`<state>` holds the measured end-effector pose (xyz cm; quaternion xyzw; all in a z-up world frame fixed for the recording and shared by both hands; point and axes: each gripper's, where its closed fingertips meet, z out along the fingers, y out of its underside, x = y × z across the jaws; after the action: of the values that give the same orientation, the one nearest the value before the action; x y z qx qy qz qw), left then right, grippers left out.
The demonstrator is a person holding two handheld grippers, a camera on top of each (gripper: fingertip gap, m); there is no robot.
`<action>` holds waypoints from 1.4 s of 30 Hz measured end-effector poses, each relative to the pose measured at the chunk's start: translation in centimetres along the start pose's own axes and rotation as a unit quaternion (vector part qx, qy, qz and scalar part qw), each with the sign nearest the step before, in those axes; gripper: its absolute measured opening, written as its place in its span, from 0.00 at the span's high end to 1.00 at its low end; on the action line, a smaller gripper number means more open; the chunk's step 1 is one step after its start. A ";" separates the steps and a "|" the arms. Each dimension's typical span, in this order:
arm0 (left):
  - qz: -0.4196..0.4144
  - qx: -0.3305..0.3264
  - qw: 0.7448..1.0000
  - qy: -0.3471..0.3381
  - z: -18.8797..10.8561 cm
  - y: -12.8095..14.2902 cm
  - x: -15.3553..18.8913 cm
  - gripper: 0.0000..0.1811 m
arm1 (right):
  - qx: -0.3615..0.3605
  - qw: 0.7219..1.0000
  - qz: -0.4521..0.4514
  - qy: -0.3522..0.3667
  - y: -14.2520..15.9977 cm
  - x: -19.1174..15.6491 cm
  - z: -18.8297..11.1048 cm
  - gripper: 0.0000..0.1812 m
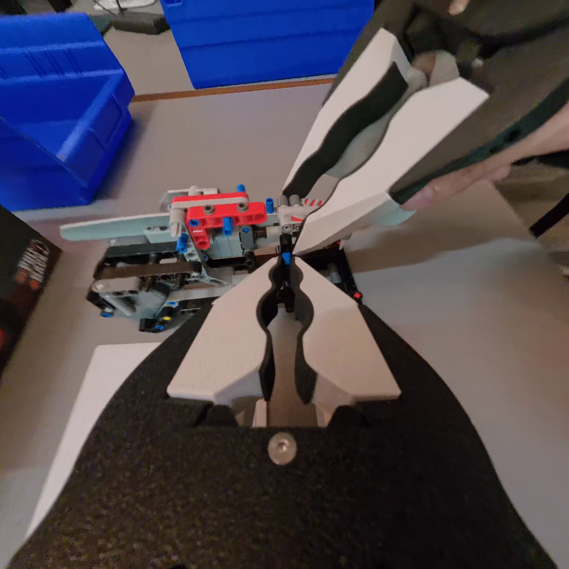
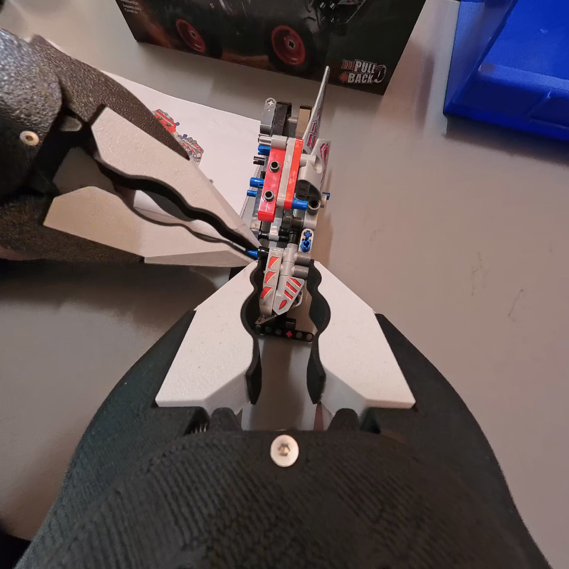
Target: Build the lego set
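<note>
My left gripper pinches a blue-tipped black pin; my right gripper clamps the studded grey-red lego model's striped nose, mid-tabletop; glossy blue bins crowd the far edge.

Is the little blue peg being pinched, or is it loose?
Pinched. The left gripper has its jaws closed on the blue peg, right against the lego model.
</note>
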<state>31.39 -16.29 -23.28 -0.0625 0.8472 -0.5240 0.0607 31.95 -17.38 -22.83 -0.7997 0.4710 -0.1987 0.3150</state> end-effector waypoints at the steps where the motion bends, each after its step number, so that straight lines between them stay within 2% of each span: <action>1: -0.018 0.003 1.000 0.007 0.0 0.0 0.0 1.00 | 0.000 1.000 0.001 0.001 0.0 0.1 0.0 0.85; 5: 0.052 0.003 0.998 -0.022 0.2 -0.1 0.0 0.99 | -0.015 1.000 -0.011 0.010 0.2 0.3 0.0 0.85; 8: 0.068 0.023 0.997 -0.007 0.1 -0.1 0.4 0.99 | -0.016 0.999 -0.032 -0.007 0.3 0.3 -0.1 0.85; 11: 0.067 0.033 0.997 -0.011 -0.3 -0.2 0.1 0.91 | -0.002 0.999 -0.038 -0.017 0.3 0.2 -0.4 0.85; 12: 0.064 0.031 0.997 -0.015 -0.3 -0.2 0.0 0.90 | 0.000 0.999 -0.035 -0.010 0.4 0.4 -0.5 0.82; 14: 0.070 0.043 0.997 -0.014 -0.5 -0.4 0.2 0.90 | 0.008 1.000 -0.025 -0.006 0.5 0.3 -1.1 0.67; 17: 0.074 0.052 0.996 0.003 -0.8 -0.6 1.0 0.91 | 0.034 0.999 0.005 -0.019 0.4 -0.6 -1.5 0.60; 21: 0.065 0.008 0.998 0.024 -0.9 0.7 1.0 0.91 | 0.036 0.999 0.034 -0.004 1.0 0.2 -0.4 0.55; 25: 0.060 -0.005 0.998 0.025 -1.0 1.4 0.8 0.90 | 0.068 0.996 0.041 -0.027 -0.1 -0.3 0.0 0.61; 31: 0.081 -0.024 0.996 0.019 -0.7 1.9 1.1 0.91 | 0.067 0.997 0.023 -0.017 -0.3 0.1 0.6 0.76; 42: 0.061 -0.011 0.998 0.010 -0.9 1.5 0.5 0.93 | 0.064 0.997 -0.030 -0.019 -0.2 0.0 0.7 0.77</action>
<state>30.68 -14.94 -24.27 -0.0055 0.8559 -0.5103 0.0831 32.52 -17.07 -23.17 -0.7953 0.4267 -0.2230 0.3684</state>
